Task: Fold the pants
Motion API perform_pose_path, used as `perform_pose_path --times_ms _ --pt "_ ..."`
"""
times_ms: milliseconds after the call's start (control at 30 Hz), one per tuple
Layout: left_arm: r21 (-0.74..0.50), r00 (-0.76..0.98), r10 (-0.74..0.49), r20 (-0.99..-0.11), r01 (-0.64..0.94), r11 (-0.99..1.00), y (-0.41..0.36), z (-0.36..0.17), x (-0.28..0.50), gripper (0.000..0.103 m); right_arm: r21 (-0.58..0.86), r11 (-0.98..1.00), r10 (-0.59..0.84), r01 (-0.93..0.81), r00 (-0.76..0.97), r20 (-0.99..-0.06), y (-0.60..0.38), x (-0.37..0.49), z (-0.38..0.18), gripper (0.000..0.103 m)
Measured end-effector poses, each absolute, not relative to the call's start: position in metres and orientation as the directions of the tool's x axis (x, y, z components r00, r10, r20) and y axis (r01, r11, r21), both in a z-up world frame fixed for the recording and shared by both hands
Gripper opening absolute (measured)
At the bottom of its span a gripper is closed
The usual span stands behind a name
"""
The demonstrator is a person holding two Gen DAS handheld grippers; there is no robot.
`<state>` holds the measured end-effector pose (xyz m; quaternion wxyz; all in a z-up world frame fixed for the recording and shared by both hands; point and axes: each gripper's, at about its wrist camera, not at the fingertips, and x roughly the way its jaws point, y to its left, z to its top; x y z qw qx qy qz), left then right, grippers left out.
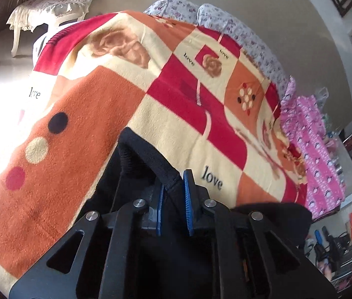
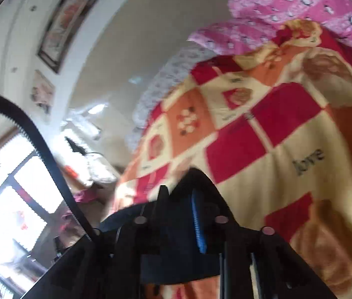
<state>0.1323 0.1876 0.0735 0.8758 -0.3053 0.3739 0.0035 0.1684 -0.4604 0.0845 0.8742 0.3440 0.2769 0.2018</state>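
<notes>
Left gripper [image 1: 174, 199] pinching a thick band of the black pants [image 1: 148, 154], blue pads [image 1: 188, 199] pressed onto the fabric. Right gripper [image 2: 179, 206] clamped on black cloth too, jaws nearly together, though pretty blurry there. Pants held up just over the checkered "love" blanket [image 1: 176, 114] on the bed. Pink quilt [image 1: 310, 134] bunched along the far edge, floral pillows [image 1: 216, 17] at the wall.
</notes>
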Motion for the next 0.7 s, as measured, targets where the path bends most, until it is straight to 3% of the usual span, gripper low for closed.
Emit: perform_pose_path --times_ms 67,167,467,533,600,700 --pt "-0.503 0.719 -0.225 -0.658 -0.196 0.842 0.182 0.065 0.119 0.015 0.748 0.650 0.589 -0.138 0.713 -0.380 -0.459 0.167 0.076 0.038" --pt "-0.471 0.716 -0.186 -0.673 -0.221 0.854 0.186 0.054 0.103 0.023 0.655 0.732 0.557 -0.189 0.720 -0.414 -0.451 0.142 0.075 0.046" --pt "-0.434 0.759 -0.023 -0.650 -0.346 0.832 0.235 0.063 0.067 0.024 0.425 0.862 0.489 -0.276 0.676 -0.551 -0.429 0.093 0.060 0.047" --pt "-0.449 0.766 -0.043 -0.641 -0.328 0.831 0.236 0.064 0.059 0.043 0.365 0.881 0.467 -0.300 0.675 -0.572 -0.422 0.080 0.058 0.047" --pt "-0.426 0.767 -0.049 -0.640 -0.300 0.853 0.225 0.062 0.052 0.055 0.296 0.902 0.431 -0.314 0.686 -0.586 -0.415 0.064 0.057 0.047" --pt "-0.261 0.722 0.030 -0.691 -0.288 0.921 0.194 0.052 0.044 0.055 0.145 0.930 0.353 -0.339 0.708 -0.612 -0.398 0.037 0.051 0.047"
